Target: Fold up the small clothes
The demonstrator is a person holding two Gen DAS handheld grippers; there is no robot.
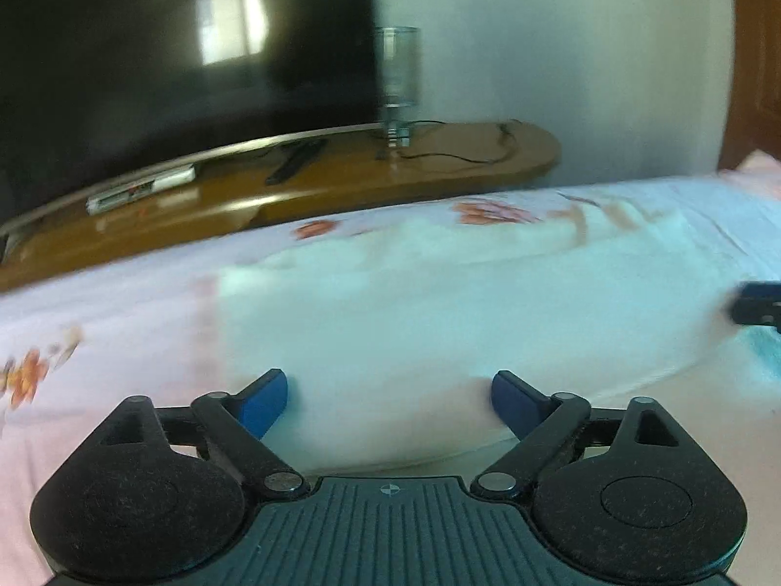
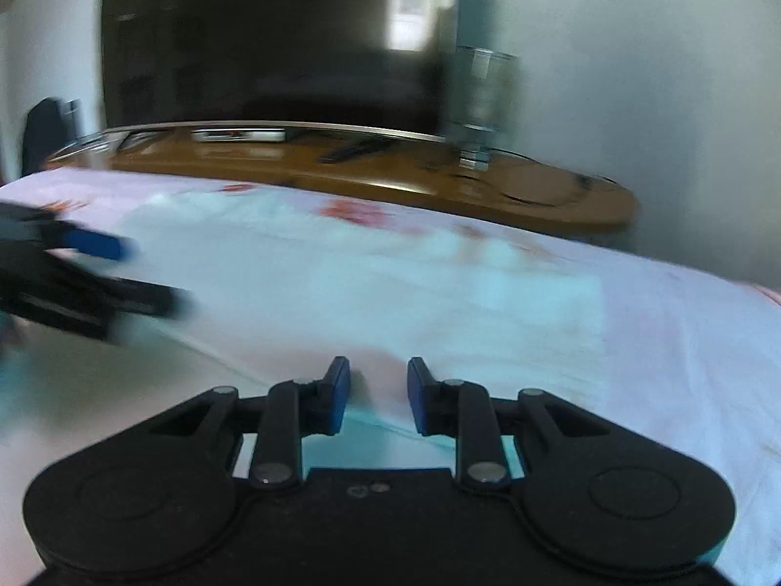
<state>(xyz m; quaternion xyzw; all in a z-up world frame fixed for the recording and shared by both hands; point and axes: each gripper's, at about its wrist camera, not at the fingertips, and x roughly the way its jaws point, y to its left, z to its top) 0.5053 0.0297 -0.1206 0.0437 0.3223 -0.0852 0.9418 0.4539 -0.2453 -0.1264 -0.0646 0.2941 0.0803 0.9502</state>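
A pale white-blue garment lies spread on a pink floral bedsheet. My left gripper is wide open just above the garment's near edge, holding nothing. In the right wrist view the same garment lies ahead, and my right gripper is open with a narrower gap over its near edge. The left gripper shows at that view's left edge, and the right gripper shows at the left view's right edge. Both views are motion-blurred.
Beyond the bed stands a wooden TV stand with a dark television, a clear glass, a remote and a cable. A white wall is behind.
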